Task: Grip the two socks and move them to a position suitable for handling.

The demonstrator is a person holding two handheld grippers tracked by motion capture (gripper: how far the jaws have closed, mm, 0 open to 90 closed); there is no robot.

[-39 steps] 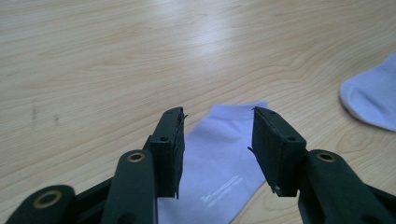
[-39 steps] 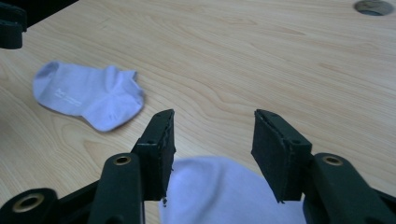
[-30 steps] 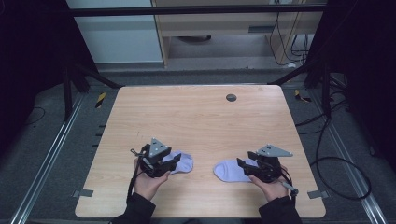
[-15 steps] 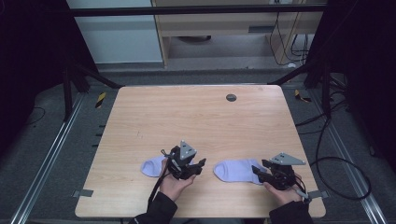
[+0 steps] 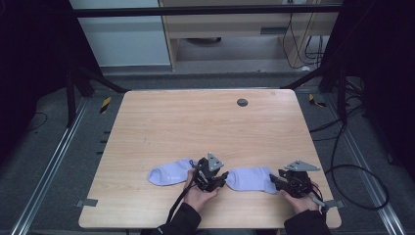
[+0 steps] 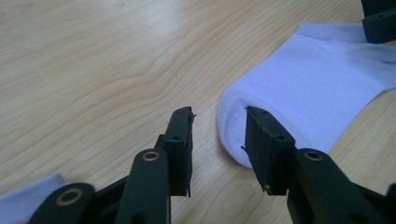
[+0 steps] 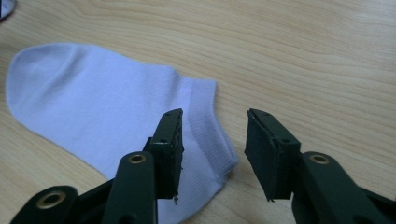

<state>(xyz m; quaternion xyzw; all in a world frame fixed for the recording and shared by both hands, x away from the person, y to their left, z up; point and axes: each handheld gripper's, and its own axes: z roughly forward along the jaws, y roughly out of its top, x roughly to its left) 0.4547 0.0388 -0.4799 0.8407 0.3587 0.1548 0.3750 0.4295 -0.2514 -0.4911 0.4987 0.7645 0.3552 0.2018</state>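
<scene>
While both grippers hung low over the near edge of the surface [image 5: 147, 127], two pale socks lay flat on it, side by side and apart. The left gripper [image 6: 218, 135] stood at the toe end of the right sock [image 5: 252, 178], its fingers [image 6: 180, 140] having just been narrowing but still released, the rounded toe lying between them with no pad pressing on it. The right gripper [image 7: 212, 140] stood at that sock's cuff, its fingers [image 7: 169, 140] likewise closing in yet still slack, the ribbed edge under and between them. The left sock [image 5: 169, 174] lay untouched behind the left hand. By my judgement the work had barely begun: neither end was gripped, nothing was lifted, and pairing or folding remained.
</scene>
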